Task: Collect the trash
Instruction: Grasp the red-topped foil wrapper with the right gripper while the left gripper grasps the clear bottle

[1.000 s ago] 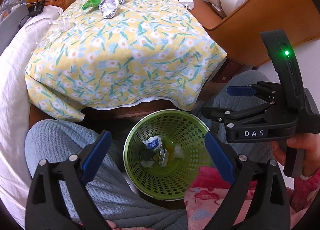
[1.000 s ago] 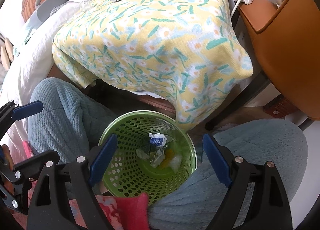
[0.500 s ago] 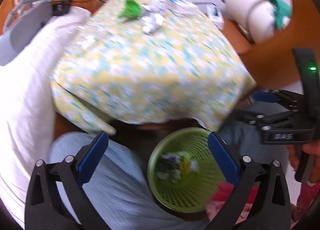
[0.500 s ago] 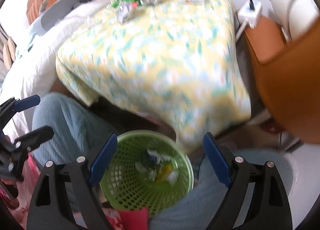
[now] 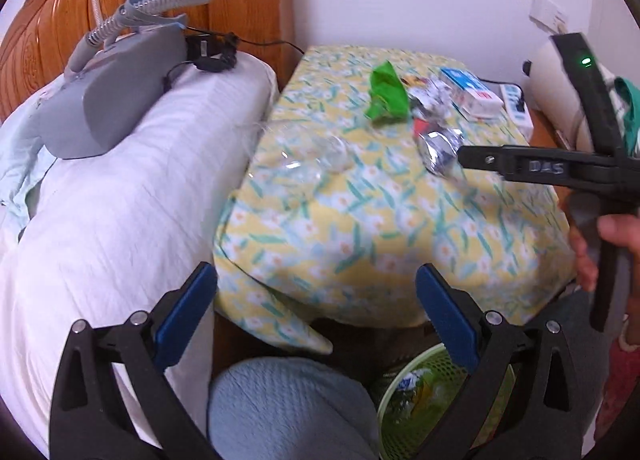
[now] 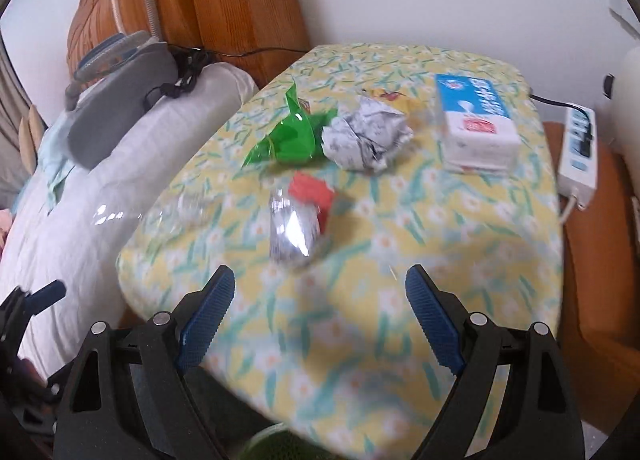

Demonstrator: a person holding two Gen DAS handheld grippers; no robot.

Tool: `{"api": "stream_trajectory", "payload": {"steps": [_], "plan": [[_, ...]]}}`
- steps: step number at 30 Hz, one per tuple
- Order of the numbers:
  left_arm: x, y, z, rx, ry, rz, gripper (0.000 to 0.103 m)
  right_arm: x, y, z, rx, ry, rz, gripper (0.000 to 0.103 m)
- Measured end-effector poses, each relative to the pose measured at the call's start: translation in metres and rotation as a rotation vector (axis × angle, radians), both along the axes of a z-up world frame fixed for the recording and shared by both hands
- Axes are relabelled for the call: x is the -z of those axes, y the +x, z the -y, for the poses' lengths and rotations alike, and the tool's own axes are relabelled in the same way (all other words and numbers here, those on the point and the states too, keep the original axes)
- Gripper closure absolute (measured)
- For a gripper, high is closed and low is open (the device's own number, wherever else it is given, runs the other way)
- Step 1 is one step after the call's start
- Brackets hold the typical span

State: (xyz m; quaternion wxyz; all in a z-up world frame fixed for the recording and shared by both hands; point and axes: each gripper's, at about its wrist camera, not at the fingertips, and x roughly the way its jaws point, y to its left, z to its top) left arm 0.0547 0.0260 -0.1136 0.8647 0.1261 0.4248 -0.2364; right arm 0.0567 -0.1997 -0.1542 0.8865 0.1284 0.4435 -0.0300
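Both hand-held grippers had lifted away from the green bin point(image 5: 404, 412), which a second earlier sat centred below them, and now faced the floral-clothed surface point(image 6: 360, 300). The left hand-held gripper point(image 5: 316, 312) stood wide open with nothing between its blue pads, as did the right hand-held gripper point(image 6: 320, 316). Trash lay on the surface: a green wrapper point(image 6: 288, 135) touching a crumpled paper ball point(image 6: 366, 135), a silver-and-red wrapper point(image 6: 296, 219) nearer the front edge, and blurred clear plastic point(image 5: 316, 155) near its left edge. A white-and-blue box point(image 6: 476, 119) sat toward its right. The bin stood under its front edge.
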Motion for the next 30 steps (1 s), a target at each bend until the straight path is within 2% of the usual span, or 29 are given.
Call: {"api": "stream_trajectory", "payload": {"steps": [3, 4, 5, 6, 8, 10, 14, 16, 22, 25, 27, 30], "plan": [[-0.001, 0.013, -0.003, -0.015, -0.017, 0.004, 0.008, 0.011, 0.024, -0.001, 0.032, 0.000, -0.017, 0.016], [0.000, 0.018, -0.004, -0.021, -0.021, 0.003, 0.008, 0.012, 0.028, -0.001, 0.040, -0.004, -0.017, 0.021], [0.000, 0.024, -0.004, -0.029, -0.027, 0.002, 0.008, 0.014, 0.032, -0.002, 0.049, -0.014, -0.015, 0.031], [0.001, 0.028, -0.005, -0.034, -0.033, 0.000, 0.008, 0.016, 0.036, -0.002, 0.049, -0.020, -0.018, 0.037], [0.002, 0.038, -0.006, -0.052, -0.058, -0.014, 0.008, 0.019, 0.040, -0.002, 0.027, 0.004, -0.017, 0.059], [0.004, 0.046, -0.007, -0.071, -0.078, -0.027, 0.008, 0.019, 0.040, -0.003, 0.009, 0.017, -0.013, 0.071], [0.003, 0.057, -0.007, -0.100, -0.135, -0.027, 0.008, 0.015, 0.037, -0.008, -0.013, -0.029, -0.003, 0.075], [0.002, 0.062, -0.007, -0.103, -0.157, -0.025, 0.013, 0.014, 0.035, -0.008, -0.017, -0.022, 0.002, 0.075], [0.013, 0.084, -0.003, -0.102, -0.237, -0.117, 0.054, 0.001, 0.014, -0.004, -0.011, -0.011, 0.038, 0.075], [0.017, 0.088, -0.003, -0.081, -0.307, -0.167, 0.073, -0.005, 0.003, -0.001, -0.006, -0.013, 0.049, 0.075], [0.017, 0.087, 0.000, -0.055, -0.344, -0.183, 0.091, -0.007, -0.004, 0.002, -0.001, -0.010, 0.052, 0.075], [0.013, 0.083, 0.004, -0.043, -0.380, -0.177, 0.099, -0.009, -0.015, 0.005, 0.005, -0.008, 0.059, 0.075]]}}
